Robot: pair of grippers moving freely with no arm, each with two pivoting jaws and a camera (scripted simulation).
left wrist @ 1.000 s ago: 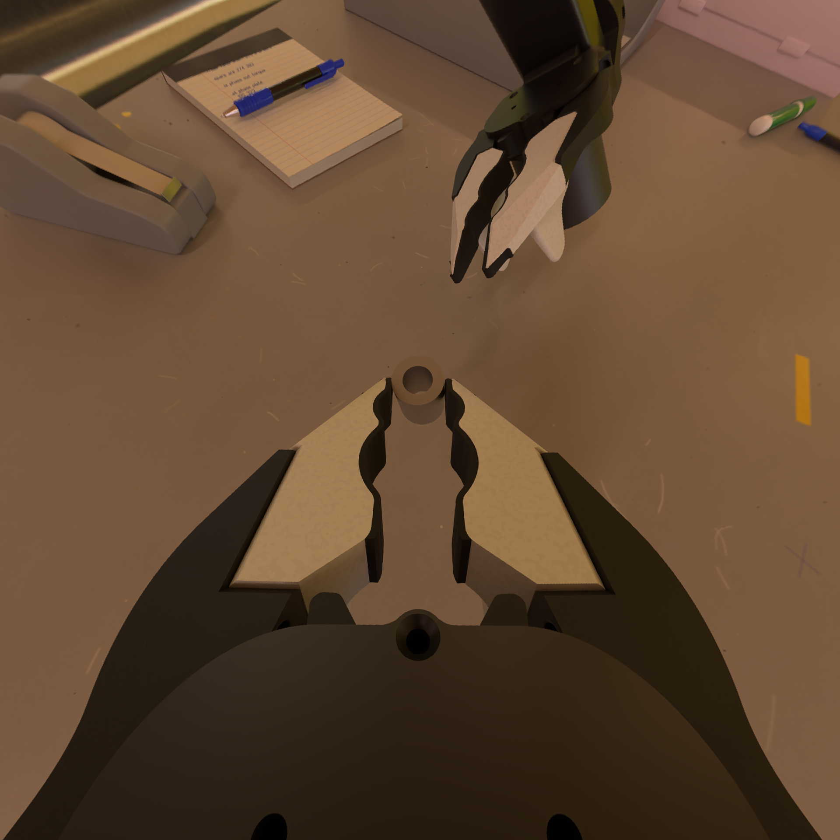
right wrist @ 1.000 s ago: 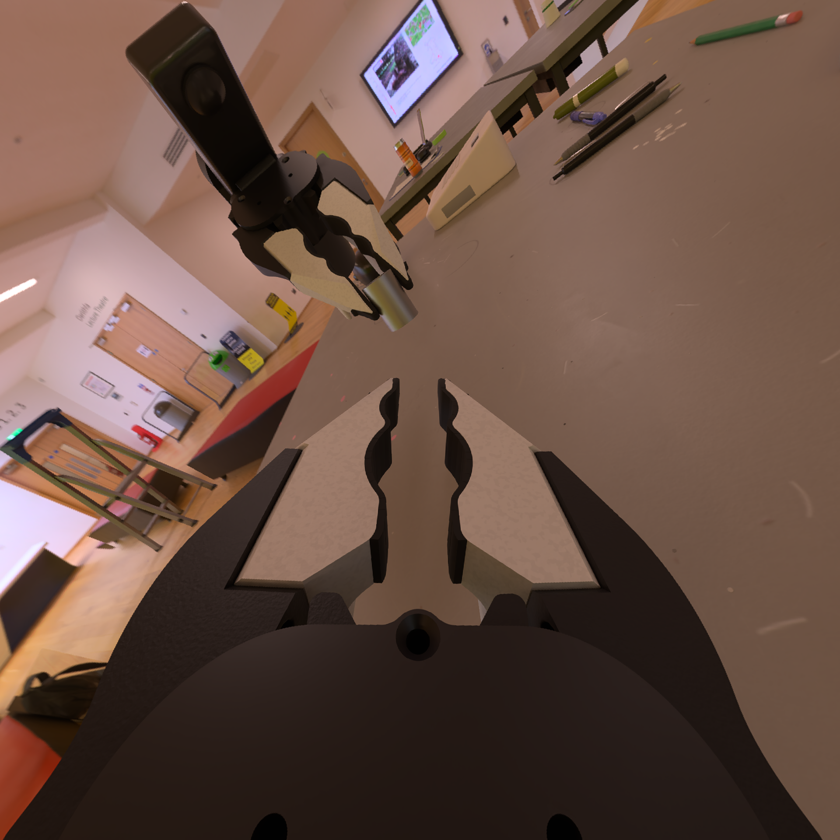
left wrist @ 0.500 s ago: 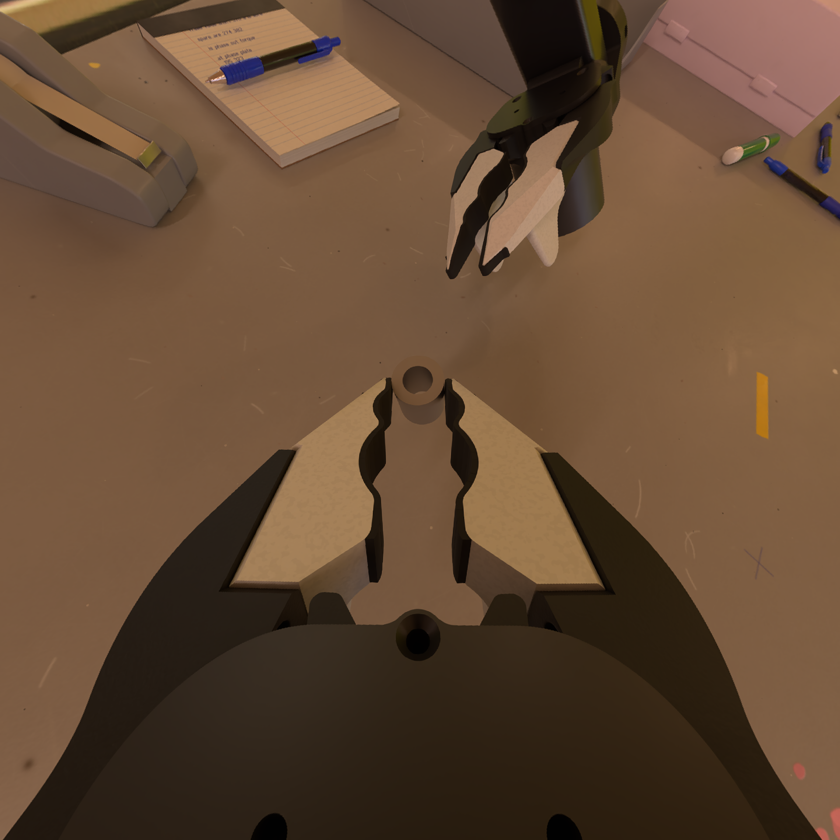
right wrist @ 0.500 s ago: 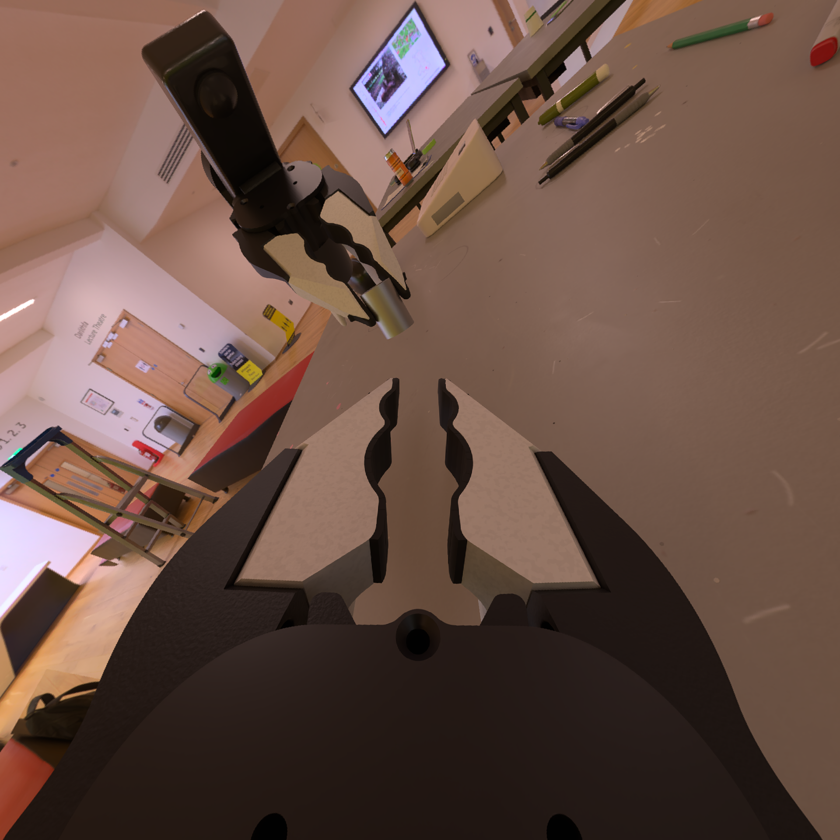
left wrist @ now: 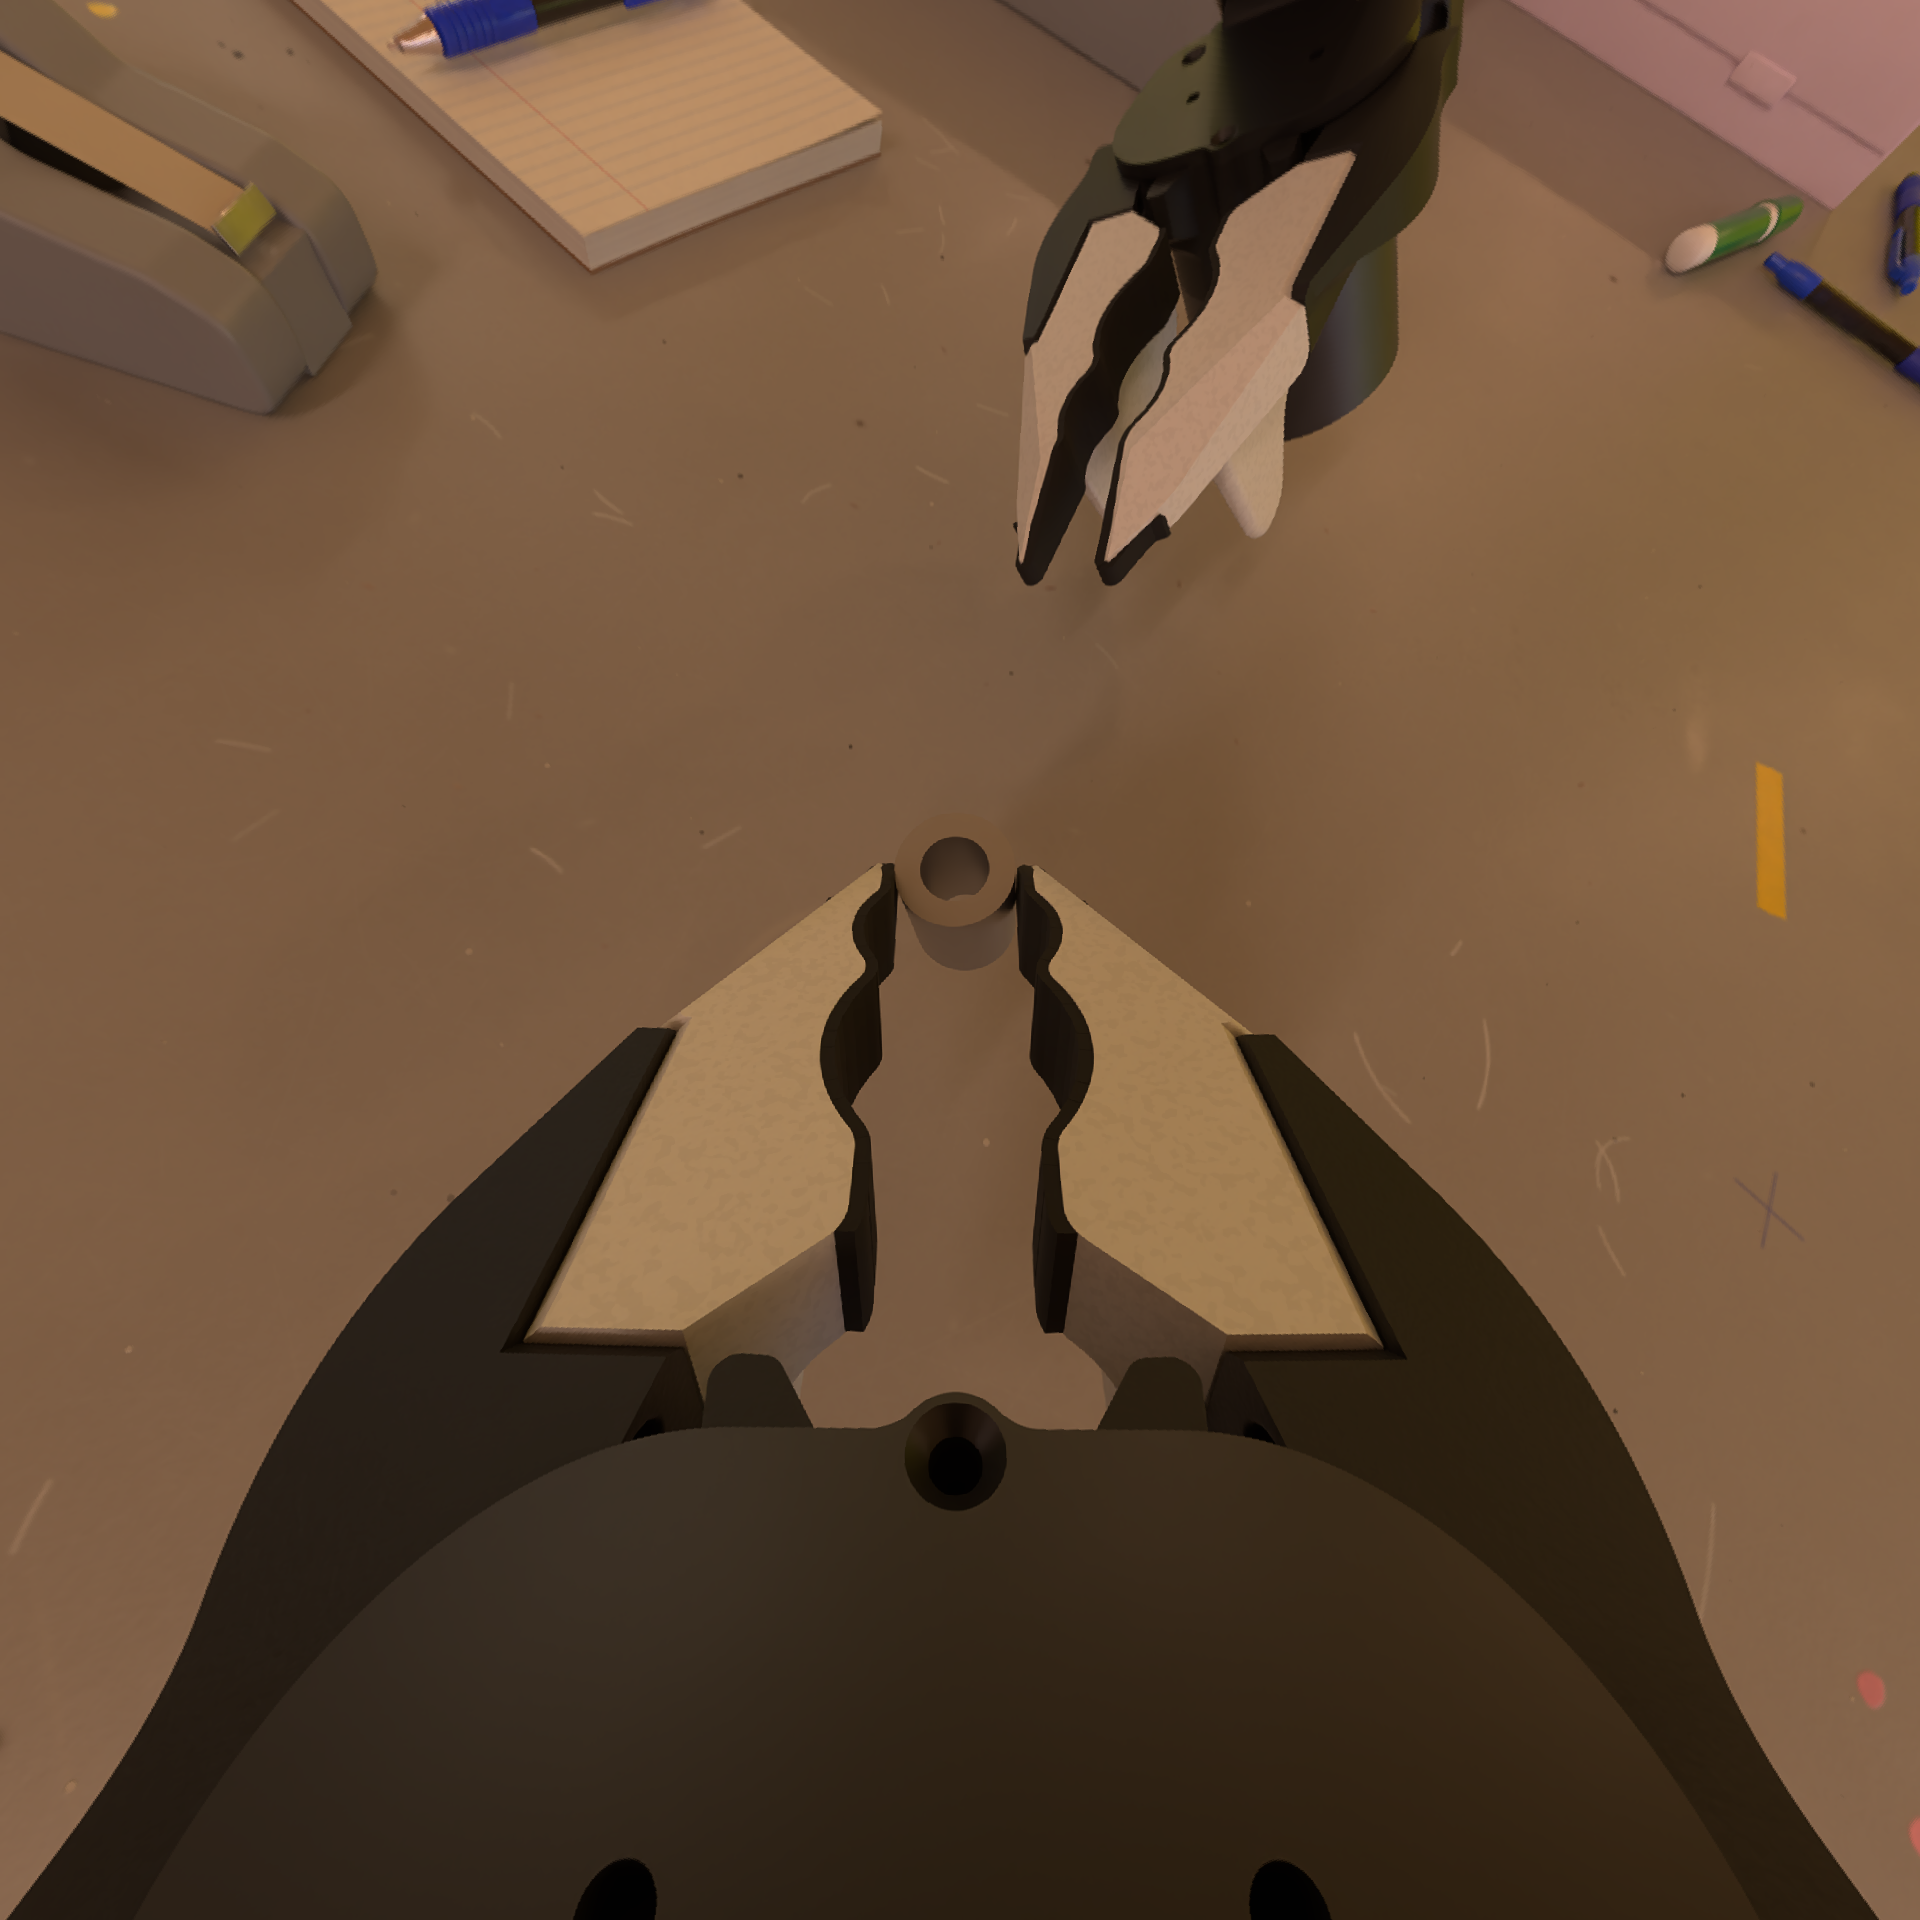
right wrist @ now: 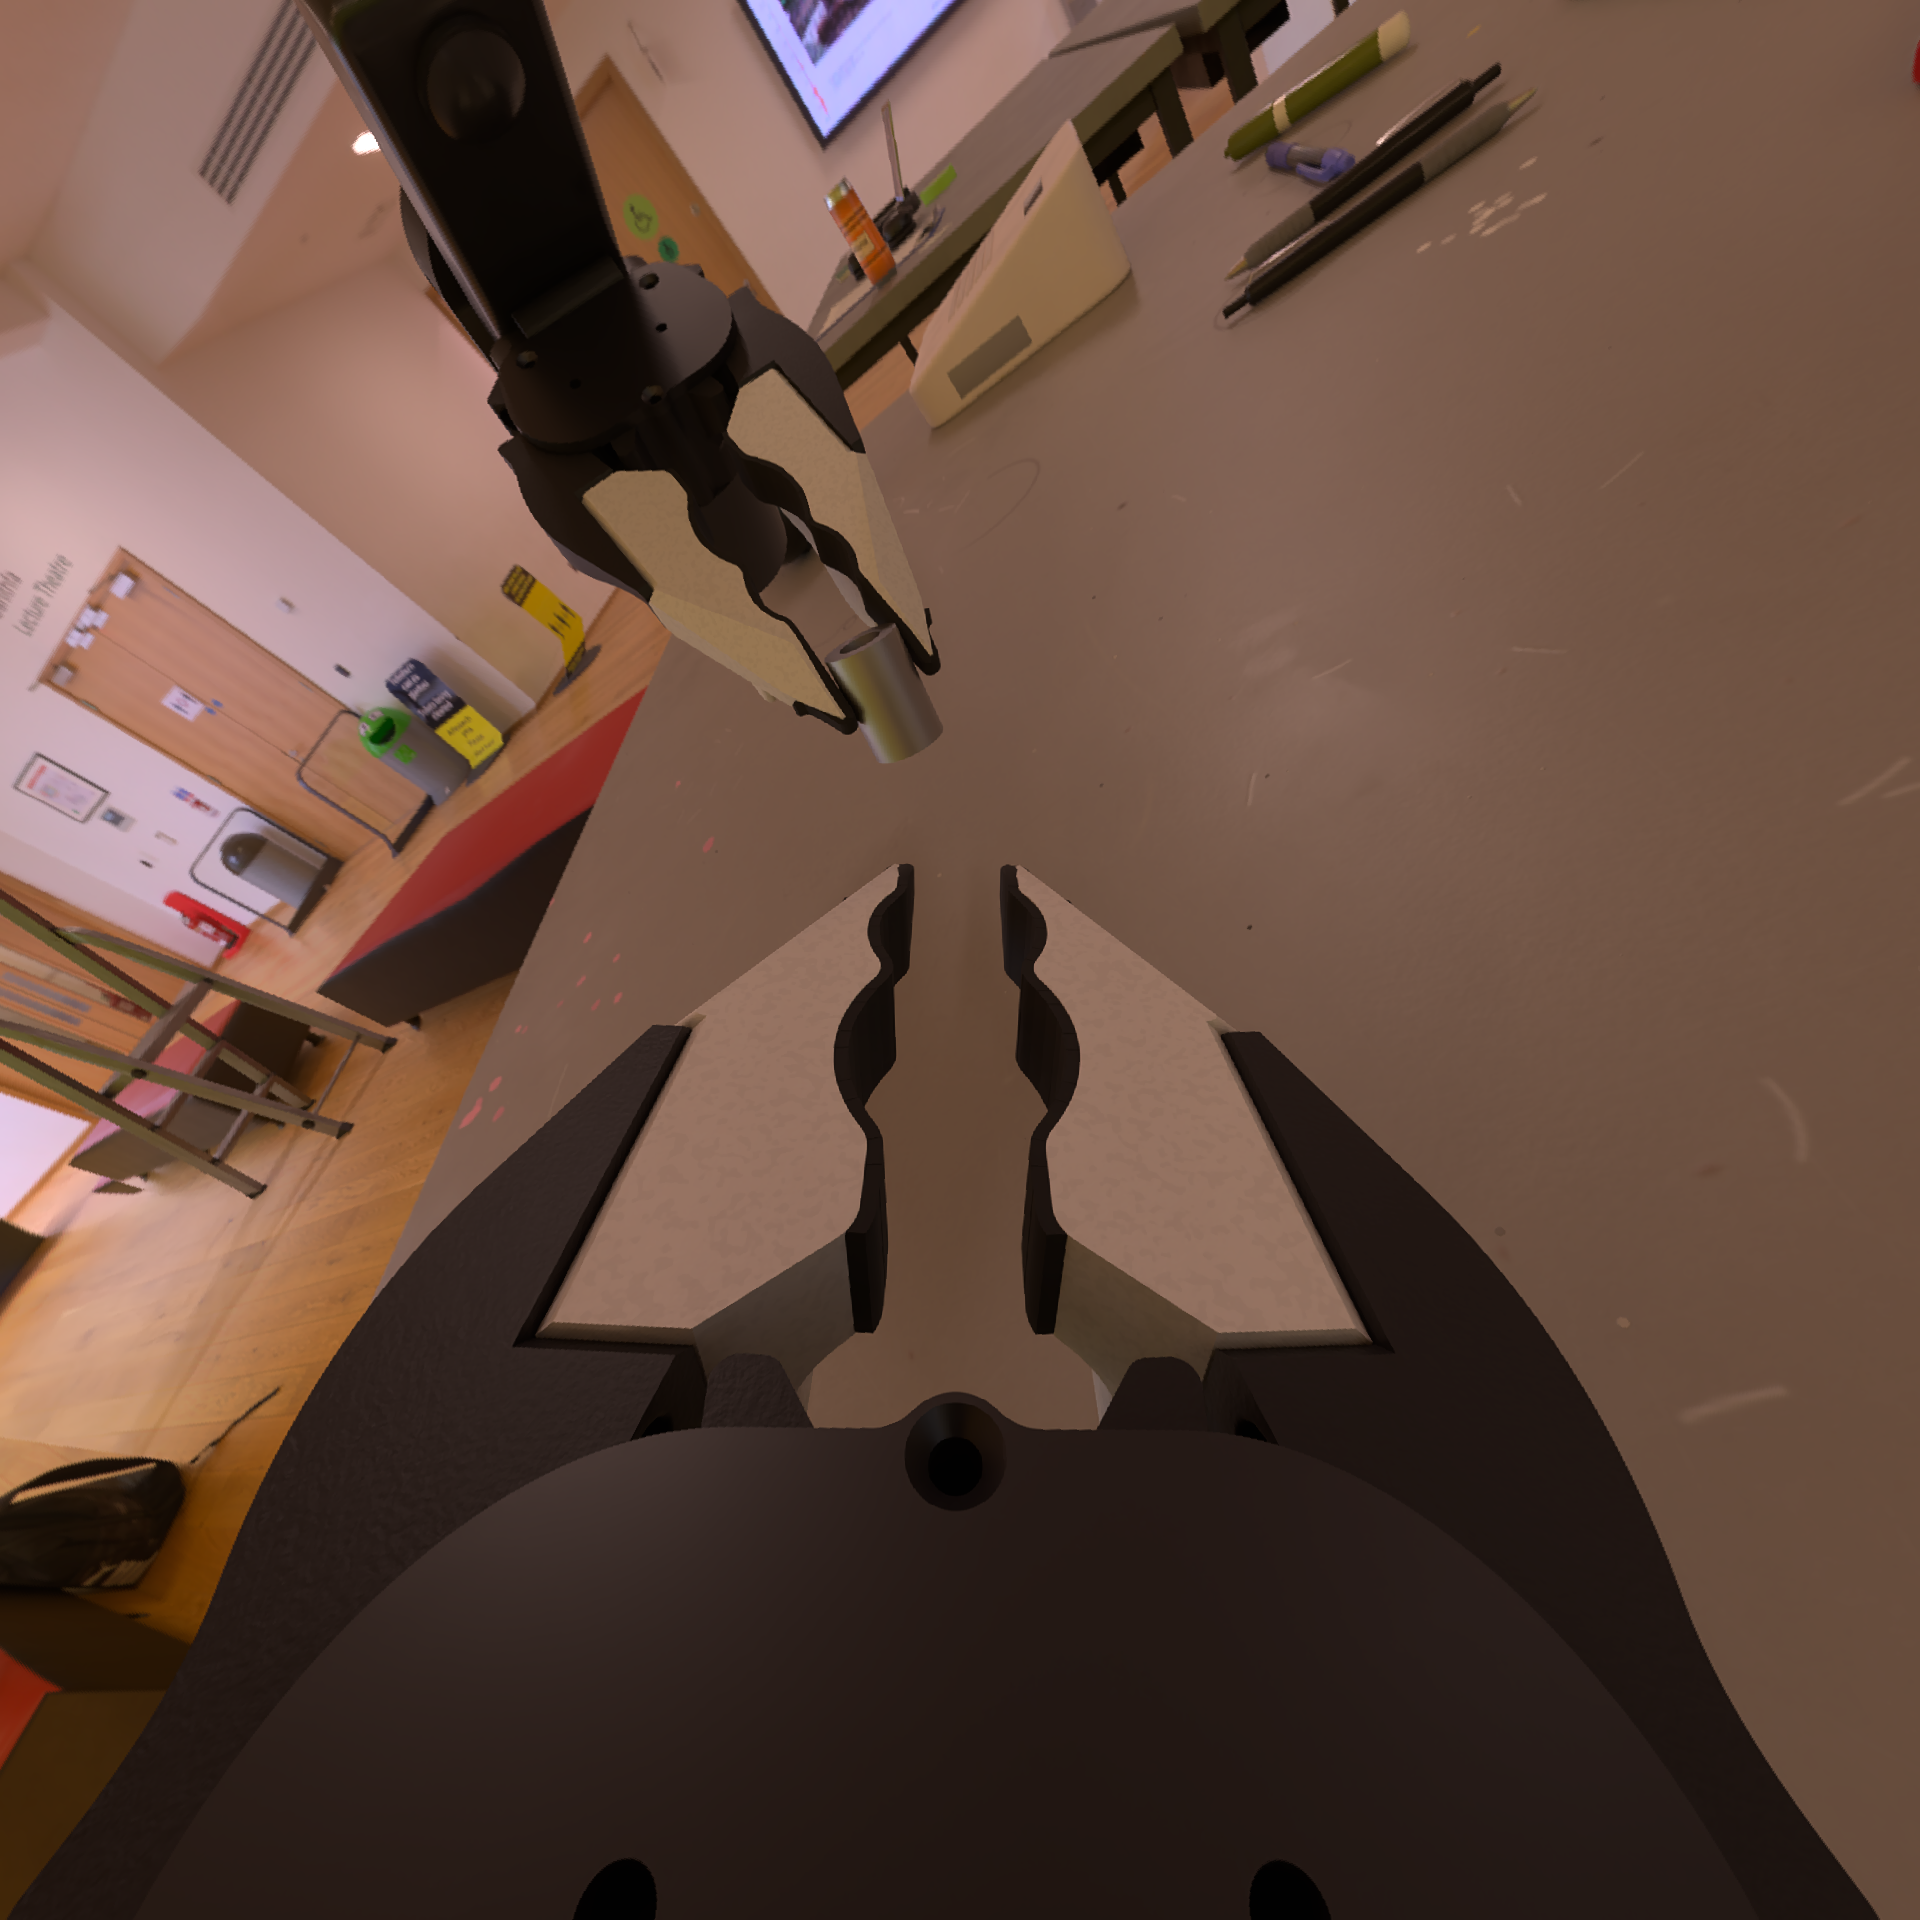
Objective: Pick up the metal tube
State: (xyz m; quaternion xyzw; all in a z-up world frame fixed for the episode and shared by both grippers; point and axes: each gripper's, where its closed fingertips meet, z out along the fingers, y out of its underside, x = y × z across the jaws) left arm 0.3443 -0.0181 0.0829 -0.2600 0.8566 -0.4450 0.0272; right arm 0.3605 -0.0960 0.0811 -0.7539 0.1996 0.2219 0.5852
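Note:
The metal tube (left wrist: 956, 904) is a short grey cylinder with a hollow end. My left gripper (left wrist: 956, 878) is shut on it at the fingertips and holds it above the brown table (left wrist: 416, 727). In the right wrist view the left gripper (right wrist: 878, 686) hangs over the table with the tube (right wrist: 883, 696) sticking out below its tips. My right gripper (right wrist: 956, 878) is empty, its jaws a narrow gap apart. It also shows in the left wrist view (left wrist: 1075, 569), ahead and to the right of the tube.
A grey tape dispenser (left wrist: 156, 260) and a notepad (left wrist: 644, 114) with a blue pen (left wrist: 499, 16) lie far left. A black cylinder (left wrist: 1351, 343) stands behind the right gripper. A green marker (left wrist: 1735, 234) and pens (right wrist: 1361, 197) lie far right. A beige box (right wrist: 1029, 281) sits near the table's edge.
The left gripper, still holding the tube, has drawn nearer to the right gripper. The notepad and tape dispenser have slid toward the top left of the left wrist view.

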